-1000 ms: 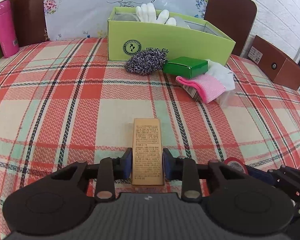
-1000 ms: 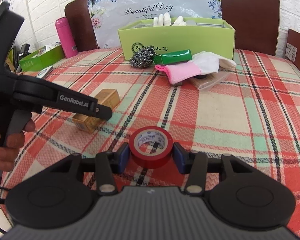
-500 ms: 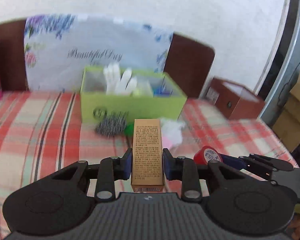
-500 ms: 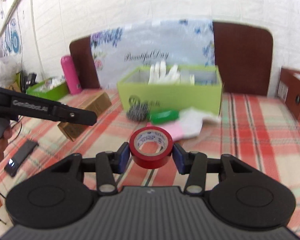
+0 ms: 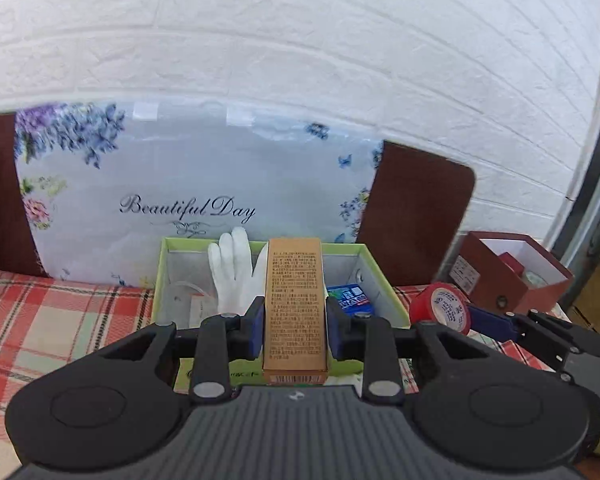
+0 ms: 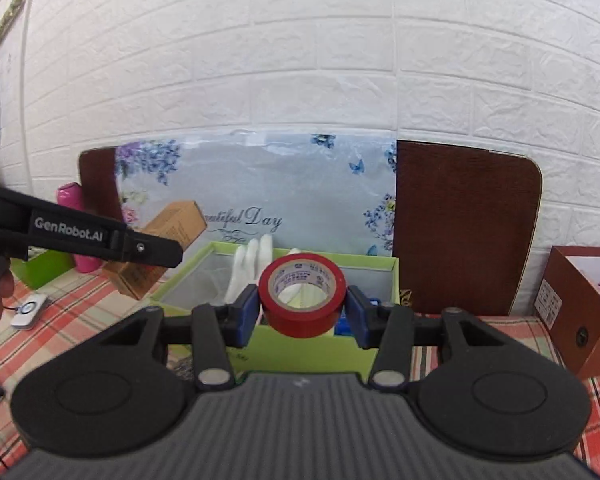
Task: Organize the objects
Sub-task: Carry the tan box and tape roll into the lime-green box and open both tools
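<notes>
My left gripper [image 5: 295,330] is shut on a tall tan carton [image 5: 294,308] with small print, held up in front of the open lime-green box [image 5: 384,280]. A white glove [image 5: 232,276] and a blue packet [image 5: 350,298] lie inside that box. My right gripper [image 6: 302,312] is shut on a red tape roll [image 6: 302,294], raised just before the green box [image 6: 300,348]. In the left wrist view the tape roll [image 5: 444,306] shows at the right. In the right wrist view the tan carton [image 6: 172,228] hangs at the left behind the left gripper's black arm.
A floral "Beautiful Day" package [image 5: 180,200] leans on dark chair backs [image 6: 464,228] behind the box. An open brown box [image 5: 512,272] stands at the right. A pink bottle [image 6: 76,232], a second green box and a small white device [image 6: 30,310] sit left on the plaid cloth [image 5: 60,320].
Both grippers rose off the plaid cloth and moved toward the green box, carrying the carton and the tape roll. The box's inside now shows; the scourer and pink cloth dropped out of view.
</notes>
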A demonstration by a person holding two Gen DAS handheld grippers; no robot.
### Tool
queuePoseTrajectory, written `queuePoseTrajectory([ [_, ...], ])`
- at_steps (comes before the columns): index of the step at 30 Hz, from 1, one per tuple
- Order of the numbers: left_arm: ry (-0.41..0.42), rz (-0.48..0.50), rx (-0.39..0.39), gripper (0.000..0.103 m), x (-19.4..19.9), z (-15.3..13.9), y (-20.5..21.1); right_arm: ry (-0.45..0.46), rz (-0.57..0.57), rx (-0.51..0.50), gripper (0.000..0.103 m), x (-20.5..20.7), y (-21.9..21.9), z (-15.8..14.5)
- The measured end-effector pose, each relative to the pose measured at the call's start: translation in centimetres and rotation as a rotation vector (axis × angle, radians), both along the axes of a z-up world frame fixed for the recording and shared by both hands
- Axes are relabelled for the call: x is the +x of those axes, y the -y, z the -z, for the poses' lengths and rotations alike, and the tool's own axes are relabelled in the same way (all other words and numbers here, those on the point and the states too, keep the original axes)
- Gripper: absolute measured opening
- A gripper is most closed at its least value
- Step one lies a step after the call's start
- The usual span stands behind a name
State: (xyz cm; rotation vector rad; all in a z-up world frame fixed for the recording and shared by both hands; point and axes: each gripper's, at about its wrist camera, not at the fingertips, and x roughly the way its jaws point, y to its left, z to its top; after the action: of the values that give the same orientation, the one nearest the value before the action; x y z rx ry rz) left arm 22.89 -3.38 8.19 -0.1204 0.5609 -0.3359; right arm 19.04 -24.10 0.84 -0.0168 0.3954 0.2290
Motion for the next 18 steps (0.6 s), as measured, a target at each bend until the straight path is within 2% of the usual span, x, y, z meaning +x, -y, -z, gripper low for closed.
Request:
queuePoseTrajectory([
  [7,-0.053,-0.030,0.009,0.032,5.6,2.3,0.8,-0.016,0.038,-0.010,0.046,5.2,-0.6,2.4],
  [13,-0.091,-0.040,0.017,0.032,8.3,4.5,0.5,-0.064,0.051,-0.030,0.046,8.5,-1.7,4.8],
  [14,-0.081,-0.047,0.023,0.034,8.4,4.9,0.5,-0.073,0.049,-0.039,0.046,9.0,-1.8,5.3],
  [15,-0.062,-0.062,0.041,0.042,8.4,5.2,0.4,-0.095,0.044,-0.051,0.046,9.5,-2.0,5.7],
  [16,-0.042,-0.095,0.085,0.069,8.2,5.5,0.5,-0.111,0.041,-0.055,0.055,9.8,-2.0,6.2],
  [17,-0.019,-0.141,0.131,0.083,7.8,5.6,0.5,-0.118,0.038,-0.056,0.063,9.8,-2.0,6.5],
  [18,0.008,-0.170,0.157,0.083,7.3,5.7,0.3,-0.105,0.044,-0.053,0.078,9.4,-1.9,6.7],
])
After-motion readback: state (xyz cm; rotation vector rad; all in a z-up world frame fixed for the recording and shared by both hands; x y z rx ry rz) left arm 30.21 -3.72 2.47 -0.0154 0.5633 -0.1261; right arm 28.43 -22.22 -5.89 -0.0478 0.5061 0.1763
